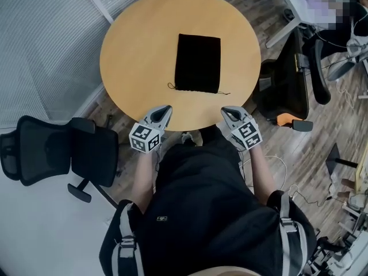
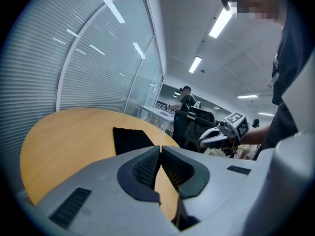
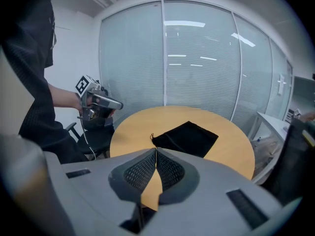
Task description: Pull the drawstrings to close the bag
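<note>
A flat black drawstring bag [image 1: 198, 62] [image 2: 130, 140] [image 3: 187, 137] lies in the middle of the round wooden table [image 1: 144, 50]. Its mouth faces me, and thin drawstring ends [image 1: 171, 85] stick out at both near corners. My left gripper [image 1: 163, 113] [image 2: 160, 149] hovers at the table's near edge, left of the bag, jaws shut and empty. Over the near edge to the right, my right gripper [image 1: 228, 112] [image 3: 156, 153] is shut on nothing as well. Both are well short of the bag. Each gripper appears in the other's view, the right gripper [image 2: 221, 133] and the left gripper [image 3: 98, 102].
A black office chair [image 1: 54, 151] stands at my left and another chair [image 1: 290, 79] at the right of the table. Glass partition walls [image 3: 197, 58] curve behind the table. A person [image 2: 186, 100] sits at a far desk. Cables lie on the wooden floor [image 1: 310, 154].
</note>
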`<state>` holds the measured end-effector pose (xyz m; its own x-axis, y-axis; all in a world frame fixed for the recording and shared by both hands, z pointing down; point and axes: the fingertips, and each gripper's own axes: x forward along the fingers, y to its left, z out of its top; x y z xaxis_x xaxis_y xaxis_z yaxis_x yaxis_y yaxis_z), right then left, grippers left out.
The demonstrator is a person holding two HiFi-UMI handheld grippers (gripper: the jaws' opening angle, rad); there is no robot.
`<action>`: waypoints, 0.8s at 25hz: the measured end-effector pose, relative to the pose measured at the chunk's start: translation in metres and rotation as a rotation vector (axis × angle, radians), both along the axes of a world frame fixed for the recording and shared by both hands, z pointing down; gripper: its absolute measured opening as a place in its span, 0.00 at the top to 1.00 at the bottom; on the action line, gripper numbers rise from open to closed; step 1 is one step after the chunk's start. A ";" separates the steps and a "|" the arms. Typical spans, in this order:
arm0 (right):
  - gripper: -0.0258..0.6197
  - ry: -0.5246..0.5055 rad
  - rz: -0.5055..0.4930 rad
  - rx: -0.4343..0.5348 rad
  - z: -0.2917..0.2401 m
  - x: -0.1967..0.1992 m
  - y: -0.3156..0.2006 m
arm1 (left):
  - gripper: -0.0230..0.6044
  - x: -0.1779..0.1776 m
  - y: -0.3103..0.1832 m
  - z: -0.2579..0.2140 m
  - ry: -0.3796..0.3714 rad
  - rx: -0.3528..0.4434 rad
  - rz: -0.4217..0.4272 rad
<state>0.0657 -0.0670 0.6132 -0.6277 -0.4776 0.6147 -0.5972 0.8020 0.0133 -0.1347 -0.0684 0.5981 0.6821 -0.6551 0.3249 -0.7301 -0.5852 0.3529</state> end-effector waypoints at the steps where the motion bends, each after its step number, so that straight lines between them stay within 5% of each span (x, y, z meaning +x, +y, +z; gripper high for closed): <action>1: 0.87 0.005 0.006 -0.004 0.003 0.004 -0.002 | 0.93 0.000 -0.003 0.003 -0.004 -0.006 -0.004; 10: 0.87 0.012 0.052 -0.055 0.027 0.028 -0.024 | 0.93 0.001 -0.036 0.020 -0.042 -0.051 -0.004; 20: 0.87 0.071 0.059 -0.143 0.076 0.039 -0.054 | 0.93 -0.017 -0.079 0.086 -0.203 -0.133 0.007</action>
<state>0.1044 -0.1206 0.6887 -0.5537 -0.4163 0.7212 -0.6448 0.7624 -0.0549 -0.1516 -0.1471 0.6838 0.5986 -0.5924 0.5392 -0.7898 -0.5488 0.2739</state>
